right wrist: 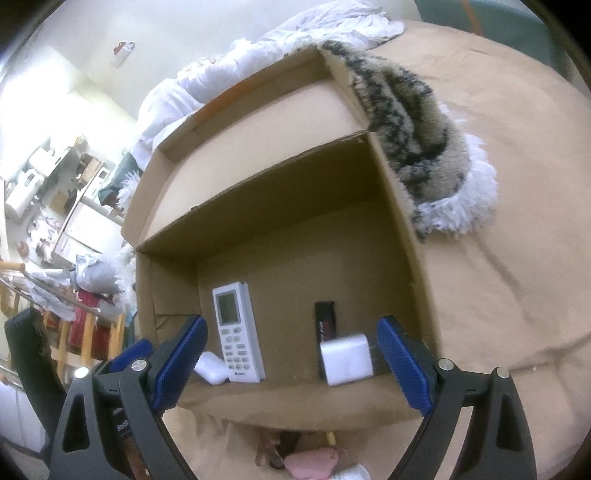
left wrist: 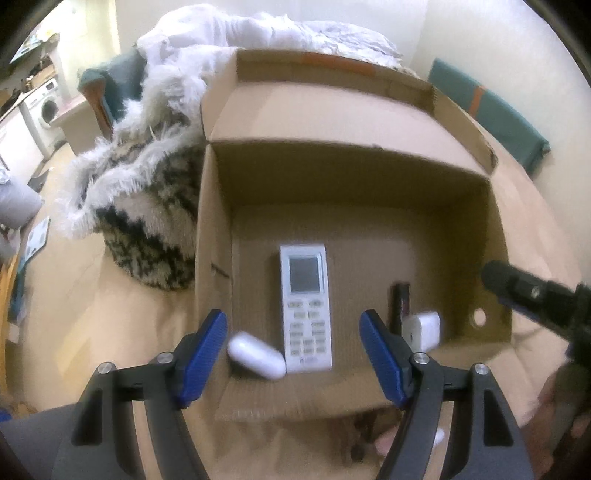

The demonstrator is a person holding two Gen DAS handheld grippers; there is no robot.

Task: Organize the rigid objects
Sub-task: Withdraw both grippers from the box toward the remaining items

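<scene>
An open cardboard box point(left wrist: 491, 236) point(right wrist: 410, 236) sits on a tan bedspread. On its floor lie a white remote control point(left wrist: 304, 306) point(right wrist: 237, 334), a white oval earbud case point(left wrist: 256, 355) point(right wrist: 210, 367), a slim black object point(left wrist: 400, 302) point(right wrist: 325, 320) and a white charger block point(left wrist: 423, 330) point(right wrist: 345, 358). My left gripper point(left wrist: 293, 360) hovers over the box's near edge, open, nothing between its blue pads. My right gripper point(right wrist: 291, 365) is open and empty too, above the same edge. Its black body also shows in the left wrist view at the right.
A shaggy black-and-cream rug point(left wrist: 147, 236) point(right wrist: 410, 122) leans against the box's side. White bedding point(left wrist: 258, 33) is piled behind the box. Small pink and brown items point(right wrist: 310, 461) lie on the bedspread below the near flap. A washing machine point(left wrist: 46, 107) stands far left.
</scene>
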